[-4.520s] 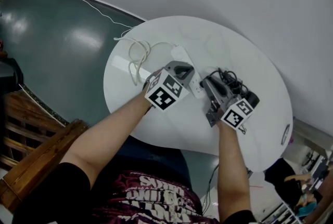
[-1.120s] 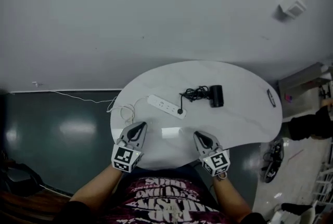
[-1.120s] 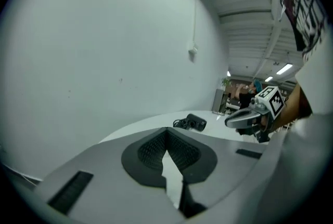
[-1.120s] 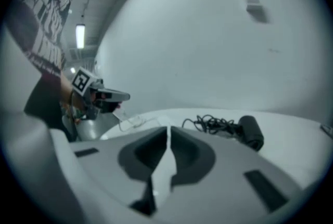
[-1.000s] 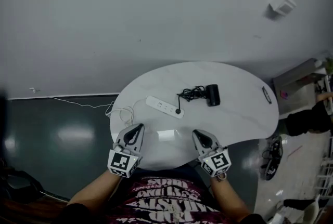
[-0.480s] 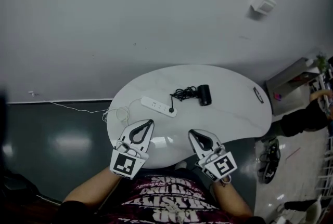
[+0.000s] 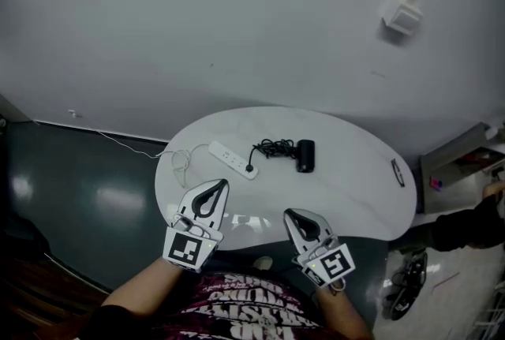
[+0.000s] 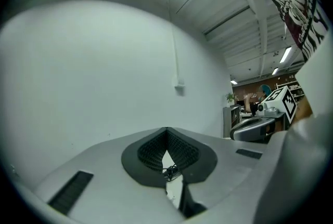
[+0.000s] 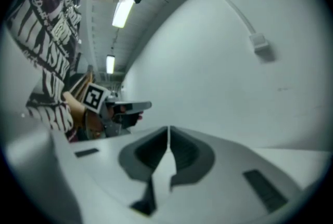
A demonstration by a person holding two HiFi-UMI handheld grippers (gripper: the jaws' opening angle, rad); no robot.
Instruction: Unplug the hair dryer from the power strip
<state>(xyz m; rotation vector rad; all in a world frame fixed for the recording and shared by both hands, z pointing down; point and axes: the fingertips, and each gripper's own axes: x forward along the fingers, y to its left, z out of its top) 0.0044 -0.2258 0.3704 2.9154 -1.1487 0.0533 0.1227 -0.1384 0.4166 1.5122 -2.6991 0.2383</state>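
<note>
Slanting across the desk (image 7: pixel 355 173), power strip (image 7: pixel 229 158), long axis far-left to near-right, black plug (image 7: pixel 249 170) at its near-right end, hair dryer (image 7: pixel 305 156) to the right. Well short at the near edge, both pressed together, empty: left claw (image 7: pixel 225 184) nearer the strip, right claw (image 7: pixel 287 213) nearer the dryer.

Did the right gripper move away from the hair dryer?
Yes. The right gripper was over the hair dryer before. Now it has pulled back to the near edge of the table, with its jaws shut and empty.
</note>
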